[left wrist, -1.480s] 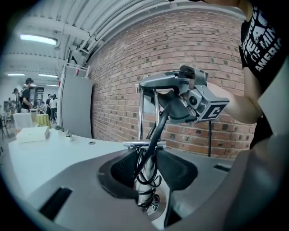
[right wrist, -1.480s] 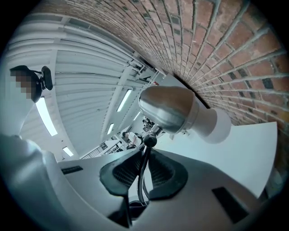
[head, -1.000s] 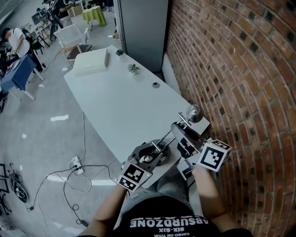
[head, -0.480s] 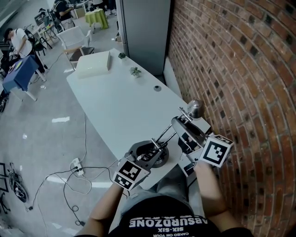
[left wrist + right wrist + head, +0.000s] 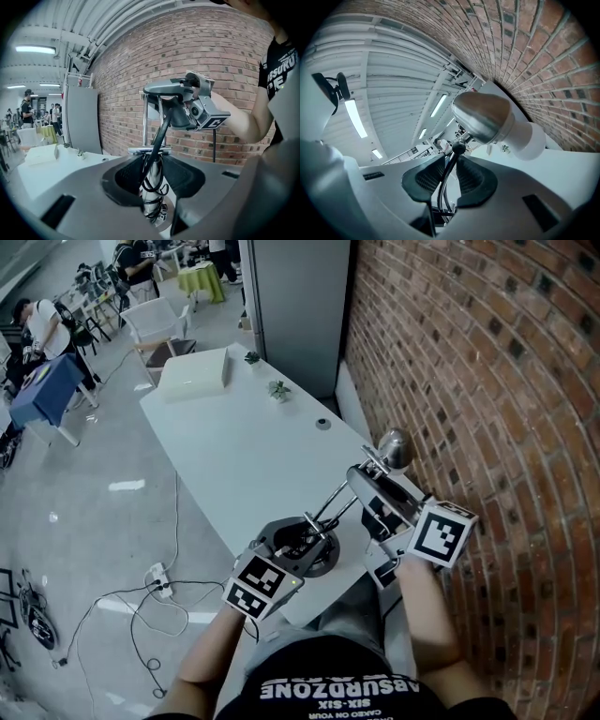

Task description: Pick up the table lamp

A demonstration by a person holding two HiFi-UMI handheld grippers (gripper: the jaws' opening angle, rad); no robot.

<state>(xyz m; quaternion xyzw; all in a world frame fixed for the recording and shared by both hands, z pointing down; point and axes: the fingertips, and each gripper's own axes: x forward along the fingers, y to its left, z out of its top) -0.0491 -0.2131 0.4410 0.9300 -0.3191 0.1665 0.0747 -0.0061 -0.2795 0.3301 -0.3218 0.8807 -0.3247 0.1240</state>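
Note:
The table lamp has a chrome head [image 5: 394, 448], a thin jointed arm [image 5: 336, 504] and a round base [image 5: 319, 557] near the table's front edge. My left gripper [image 5: 298, 542] is shut on the lamp's lower stem; in the left gripper view the stem with its coiled cord [image 5: 152, 187] sits between the pads of the left gripper [image 5: 153, 177]. My right gripper [image 5: 367, 491] is up by the head. Its jaws have just been opening, and the thin black arm [image 5: 451, 164] runs between the right gripper's [image 5: 449, 176] pads with gaps either side. The head [image 5: 480, 115] looms just beyond.
The white table [image 5: 234, 446] runs away from me, with a white box [image 5: 195, 371] and small plants [image 5: 277, 388] at its far end. A brick wall [image 5: 478, 381] stands close on the right. Cables and a power strip [image 5: 156, 577] lie on the floor at left.
The lamp and both grippers have risen a little together. The left gripper keeps its hold low on the stem and the right stays by the lamp's head.

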